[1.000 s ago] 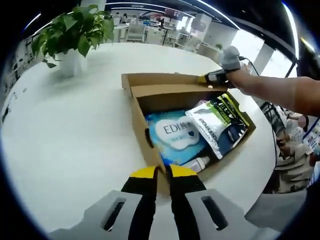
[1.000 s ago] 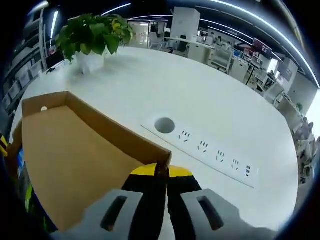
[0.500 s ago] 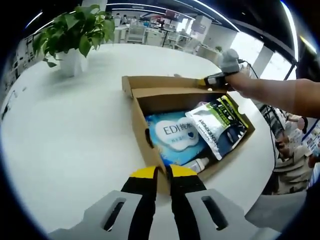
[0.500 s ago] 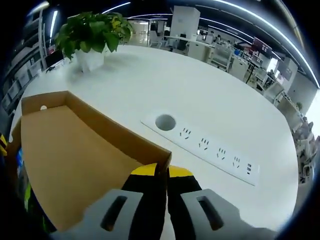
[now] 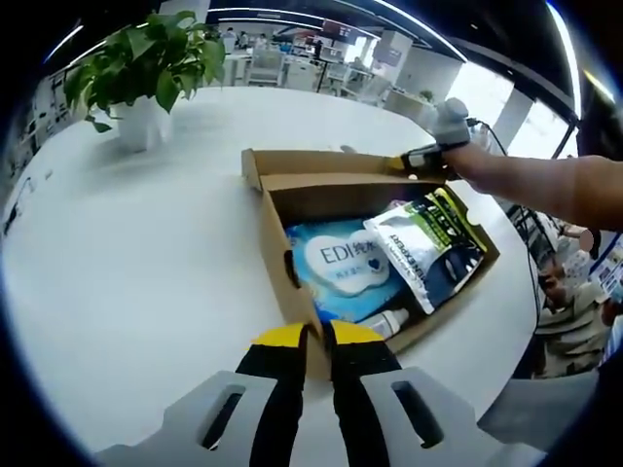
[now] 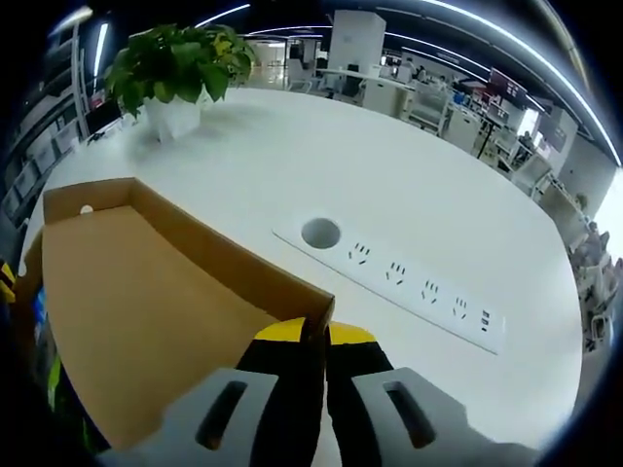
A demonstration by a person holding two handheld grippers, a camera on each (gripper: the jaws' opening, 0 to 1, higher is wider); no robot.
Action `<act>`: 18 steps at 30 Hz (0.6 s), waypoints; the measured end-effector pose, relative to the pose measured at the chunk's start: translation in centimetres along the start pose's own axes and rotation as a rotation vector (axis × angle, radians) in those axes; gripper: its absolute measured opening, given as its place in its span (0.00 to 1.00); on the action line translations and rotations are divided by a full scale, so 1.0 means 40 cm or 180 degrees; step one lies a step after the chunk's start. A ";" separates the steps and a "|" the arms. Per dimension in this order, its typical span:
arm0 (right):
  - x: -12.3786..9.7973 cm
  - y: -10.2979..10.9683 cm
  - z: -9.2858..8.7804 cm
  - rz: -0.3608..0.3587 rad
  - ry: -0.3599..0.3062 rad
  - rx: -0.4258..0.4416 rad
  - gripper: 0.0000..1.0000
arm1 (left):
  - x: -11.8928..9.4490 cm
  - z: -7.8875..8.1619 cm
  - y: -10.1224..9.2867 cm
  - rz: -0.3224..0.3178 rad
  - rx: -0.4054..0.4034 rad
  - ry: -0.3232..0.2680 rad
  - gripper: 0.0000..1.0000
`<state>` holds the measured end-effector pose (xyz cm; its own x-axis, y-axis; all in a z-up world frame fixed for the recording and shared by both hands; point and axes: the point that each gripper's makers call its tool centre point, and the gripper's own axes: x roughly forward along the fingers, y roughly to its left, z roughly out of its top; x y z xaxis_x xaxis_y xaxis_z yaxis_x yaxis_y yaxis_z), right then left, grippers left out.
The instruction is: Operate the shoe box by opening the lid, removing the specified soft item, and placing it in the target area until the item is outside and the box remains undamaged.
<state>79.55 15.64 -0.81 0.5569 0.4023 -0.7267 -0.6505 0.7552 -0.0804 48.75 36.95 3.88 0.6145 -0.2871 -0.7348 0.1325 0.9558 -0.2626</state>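
An open cardboard shoe box (image 5: 275, 216) lies on the white table (image 5: 136, 253). Inside lie a blue soft pack marked EDI (image 5: 341, 265), a white and dark pouch (image 5: 423, 243) and a small white bottle (image 5: 387, 320). My left gripper (image 5: 317, 337) is shut on the box's near corner wall. My right gripper (image 6: 316, 334) is shut on the corner of the raised lid (image 6: 136, 302). In the left gripper view that right gripper (image 5: 421, 159), held by a person's arm (image 5: 531, 180), grips the lid's far corner (image 5: 331, 161).
A potted green plant (image 5: 146, 73) stands at the table's far left, also the plant (image 6: 175, 73) in the right gripper view. A round cable hole (image 6: 320, 233) and a row of sockets (image 6: 428, 292) sit in the table. A seated person (image 5: 565, 302) is at the right.
The lid has tipped slightly farther back with the right gripper; the box has barely shifted. Both grippers keep their hold.
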 end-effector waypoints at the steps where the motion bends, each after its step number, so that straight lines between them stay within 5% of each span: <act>1: 0.000 0.001 0.000 -0.0001 0.0000 0.0000 0.04 | 0.000 0.000 0.001 0.0006 0.0000 -0.0001 0.06; 9: -0.013 0.004 -0.012 -0.0015 0.0011 0.0126 0.06 | -0.003 0.003 0.014 0.0027 -0.0005 -0.0016 0.06; 10: -0.023 0.004 0.006 0.0008 -0.0143 0.0248 0.09 | -0.003 0.004 0.014 0.0026 -0.0004 -0.0020 0.05; 15: -0.084 -0.013 0.021 -0.0073 -0.0368 0.0425 0.53 | -0.003 0.006 0.015 0.0039 -0.0012 -0.0035 0.05; 18: -0.162 -0.035 0.004 -0.0099 -0.0490 0.0586 0.52 | -0.004 0.006 0.016 0.0030 -0.0036 -0.0044 0.05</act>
<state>76.94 12.03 4.13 0.6565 0.4409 -0.6120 -0.5345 0.8444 0.0349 48.92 37.62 3.97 0.6264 -0.2771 -0.7286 0.1179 0.9576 -0.2629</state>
